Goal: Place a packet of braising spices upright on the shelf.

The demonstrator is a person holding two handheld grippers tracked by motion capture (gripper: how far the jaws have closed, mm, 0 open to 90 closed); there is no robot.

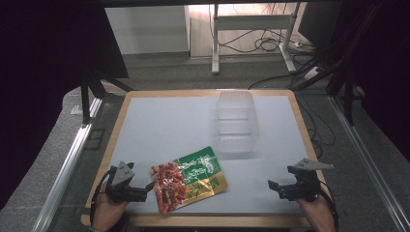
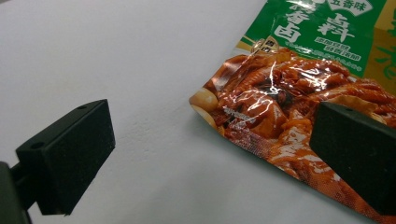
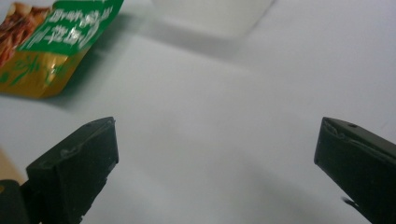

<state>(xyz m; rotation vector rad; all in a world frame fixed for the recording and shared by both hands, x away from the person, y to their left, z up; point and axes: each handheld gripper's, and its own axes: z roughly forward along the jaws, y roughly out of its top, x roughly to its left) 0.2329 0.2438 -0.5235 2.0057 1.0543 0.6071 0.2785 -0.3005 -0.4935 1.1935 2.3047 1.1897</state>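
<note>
Snack packet (image 1: 189, 180) flat on surface (image 1: 159, 125), near front edge, left of centre, red end toward front-left corner. Left claw (image 1: 151, 185) at front-left corner, jaws apart, one jaw over packet's red end, not pressing. Right claw (image 1: 273, 186) near front-right corner, jaws wide apart, nothing between. Clear plastic container (image 1: 235, 122) toward back edge, right of centre, well apart from packet

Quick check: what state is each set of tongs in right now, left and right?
Left tongs: open, holding nothing; jaws spread at the corner of the snack packet.
Right tongs: open, empty, over the bare table.
</note>
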